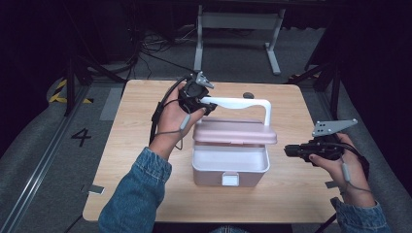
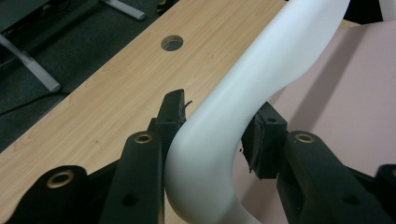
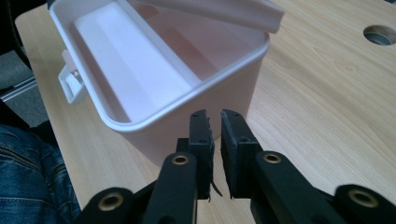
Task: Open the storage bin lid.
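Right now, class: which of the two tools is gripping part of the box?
The left tool, clamped on the white handle; the right tool holds nothing.

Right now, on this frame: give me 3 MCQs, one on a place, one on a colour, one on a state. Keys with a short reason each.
1. Where is the left gripper closed?
A. on the white handle
B. on the front latch
C. on the table edge

2. What colour is the lid of the box?
A. blue
B. pink
C. black

3. What state is the box in?
A. latched shut
B. lid raised, inside showing
C. tipped on its side

Key:
1 A: in the left gripper view the pads press both sides of the white handle.
2 B: the high view shows a pink lid under the handle.
3 B: the right gripper view looks into the box past its rim, with the lid lifted above it; the right gripper stands beside the box, its jaws nearly together with nothing between them.
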Motion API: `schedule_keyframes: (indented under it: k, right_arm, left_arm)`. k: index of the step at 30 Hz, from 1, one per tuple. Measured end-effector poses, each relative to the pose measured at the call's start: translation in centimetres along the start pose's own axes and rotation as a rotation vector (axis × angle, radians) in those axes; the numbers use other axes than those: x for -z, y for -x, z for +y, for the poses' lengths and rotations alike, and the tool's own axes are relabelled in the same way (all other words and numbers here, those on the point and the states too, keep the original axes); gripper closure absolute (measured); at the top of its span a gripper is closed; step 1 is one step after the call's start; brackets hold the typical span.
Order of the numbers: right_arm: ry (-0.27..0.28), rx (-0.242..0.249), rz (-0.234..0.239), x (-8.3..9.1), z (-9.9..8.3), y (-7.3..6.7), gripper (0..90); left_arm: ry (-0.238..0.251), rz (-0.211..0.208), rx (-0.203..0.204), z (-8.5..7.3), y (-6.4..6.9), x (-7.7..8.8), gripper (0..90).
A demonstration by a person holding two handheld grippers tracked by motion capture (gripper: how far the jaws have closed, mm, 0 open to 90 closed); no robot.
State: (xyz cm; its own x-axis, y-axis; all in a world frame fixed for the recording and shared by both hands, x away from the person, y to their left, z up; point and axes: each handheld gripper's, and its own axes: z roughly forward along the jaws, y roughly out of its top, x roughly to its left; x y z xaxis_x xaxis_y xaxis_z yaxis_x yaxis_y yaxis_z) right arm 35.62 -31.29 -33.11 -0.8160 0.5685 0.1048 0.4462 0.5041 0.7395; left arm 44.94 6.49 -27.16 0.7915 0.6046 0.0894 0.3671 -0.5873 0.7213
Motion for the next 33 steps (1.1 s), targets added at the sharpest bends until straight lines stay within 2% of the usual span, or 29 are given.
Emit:
schedule_keyframes:
  k: [6, 14, 18, 23, 28, 33]
  right_arm:
    - [0.024, 0.024, 0.034, -0.3, 0.5, -0.6, 89.9]
    - [0.059, 0.036, 0.058, -0.8, 1.1, -1.3, 90.0]
    - [0.080, 0.037, 0.099, -1.7, 1.7, -1.9, 90.0]
    - [0.114, 0.044, 0.121, -2.6, 2.3, -2.4, 90.0]
    - [0.164, 0.024, 0.128, -3.1, 2.7, -2.6, 90.0]
    - [0.218, 0.014, 0.106, -3.0, 2.8, -2.6, 90.0]
  left_arm:
    - [0.010, -0.005, 0.017, 0.1, -0.6, -0.4, 63.9]
    - [0.013, -0.012, 0.030, 0.1, -0.9, -0.5, 64.0]
    - [0.016, -0.017, 0.036, 0.0, -1.0, -0.5, 64.3]
    - [0.013, -0.027, 0.044, 0.0, -1.2, -0.5, 64.6]
    - [0.034, -0.035, 0.065, -0.1, -1.6, -0.8, 65.3]
    - [0.036, -0.038, 0.073, -0.1, -1.7, -1.0, 65.4]
